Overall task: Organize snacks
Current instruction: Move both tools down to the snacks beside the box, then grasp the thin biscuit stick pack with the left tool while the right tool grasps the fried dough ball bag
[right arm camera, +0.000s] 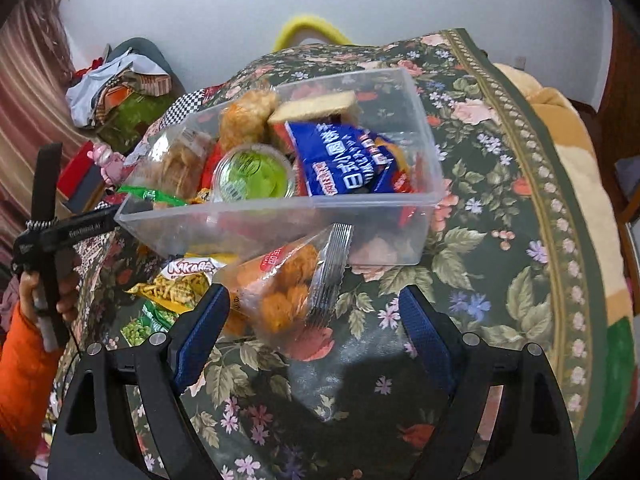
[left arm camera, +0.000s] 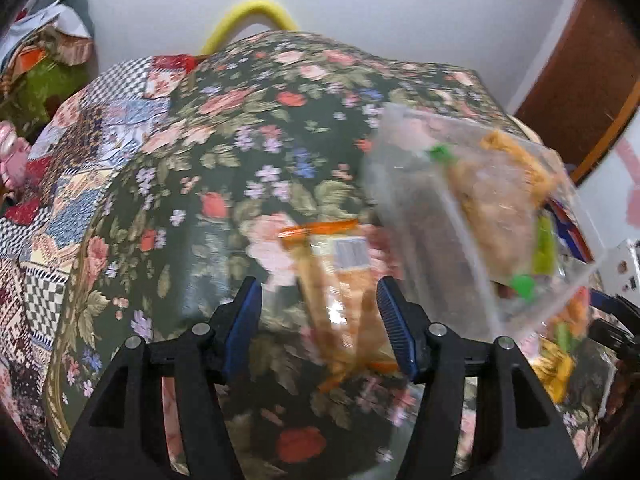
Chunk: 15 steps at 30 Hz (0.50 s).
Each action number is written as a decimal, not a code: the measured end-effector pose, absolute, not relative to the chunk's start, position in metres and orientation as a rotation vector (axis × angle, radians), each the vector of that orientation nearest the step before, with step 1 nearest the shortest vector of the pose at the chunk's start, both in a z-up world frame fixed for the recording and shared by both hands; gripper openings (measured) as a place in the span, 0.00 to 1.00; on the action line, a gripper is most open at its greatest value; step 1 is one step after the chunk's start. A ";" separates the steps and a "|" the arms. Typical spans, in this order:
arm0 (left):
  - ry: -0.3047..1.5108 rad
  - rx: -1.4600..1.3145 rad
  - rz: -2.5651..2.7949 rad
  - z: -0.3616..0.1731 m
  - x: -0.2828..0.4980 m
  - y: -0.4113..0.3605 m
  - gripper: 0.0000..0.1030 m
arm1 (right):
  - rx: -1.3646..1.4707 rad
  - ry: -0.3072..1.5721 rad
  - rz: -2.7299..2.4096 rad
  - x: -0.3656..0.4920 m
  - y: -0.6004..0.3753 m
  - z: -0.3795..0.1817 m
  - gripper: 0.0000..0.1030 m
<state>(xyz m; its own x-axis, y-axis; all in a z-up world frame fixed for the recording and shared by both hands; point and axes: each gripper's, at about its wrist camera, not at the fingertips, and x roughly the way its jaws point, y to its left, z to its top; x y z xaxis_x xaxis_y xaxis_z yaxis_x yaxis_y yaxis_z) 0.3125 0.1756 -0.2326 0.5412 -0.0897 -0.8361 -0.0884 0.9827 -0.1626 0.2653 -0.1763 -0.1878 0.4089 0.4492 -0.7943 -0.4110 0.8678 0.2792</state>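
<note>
A clear plastic bin (right arm camera: 372, 204) holds several snacks: a blue packet (right arm camera: 344, 160), a green jelly cup (right arm camera: 252, 176), fried puffs and a cake slice. It also shows blurred in the left wrist view (left arm camera: 432, 216). My right gripper (right arm camera: 314, 328) is open just above a clear bag of orange fried snacks (right arm camera: 280, 288) lying in front of the bin. My left gripper (left arm camera: 320, 320) is open over a blurred orange-edged biscuit packet (left arm camera: 340, 300) on the floral cloth. Seen from the right wrist, the left gripper tool (right arm camera: 52, 232) is at the bin's left corner.
A yellow Kaka snack bag (right arm camera: 180, 284) and a green pea packet (right arm camera: 148, 320) lie left of the bin. A floral bedspread (right arm camera: 500, 240) covers the surface. A clothes pile (right arm camera: 120, 92) lies at the back left, and a yellow loop (right arm camera: 308, 28) behind.
</note>
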 end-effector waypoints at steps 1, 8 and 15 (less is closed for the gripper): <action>1.013 -0.186 0.008 -0.237 0.315 0.177 0.58 | 0.055 1.017 0.540 0.266 -0.176 -0.188 0.88; 1.006 -0.190 -0.054 -0.247 0.329 0.171 0.58 | 0.089 1.037 0.566 0.266 -0.169 -0.190 0.88; 0.975 -0.143 -0.025 -0.253 0.328 0.168 0.60 | 0.064 1.056 0.581 0.267 -0.160 -0.196 0.88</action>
<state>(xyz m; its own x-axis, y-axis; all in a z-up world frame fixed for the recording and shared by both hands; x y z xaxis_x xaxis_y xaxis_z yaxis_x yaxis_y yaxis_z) 0.3282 0.1678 -0.2528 0.5613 -0.0850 -0.8232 -0.0434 0.9903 -0.1319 0.2672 -0.1597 -0.1957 0.3577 0.4799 -0.8011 -0.4200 0.8489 0.3209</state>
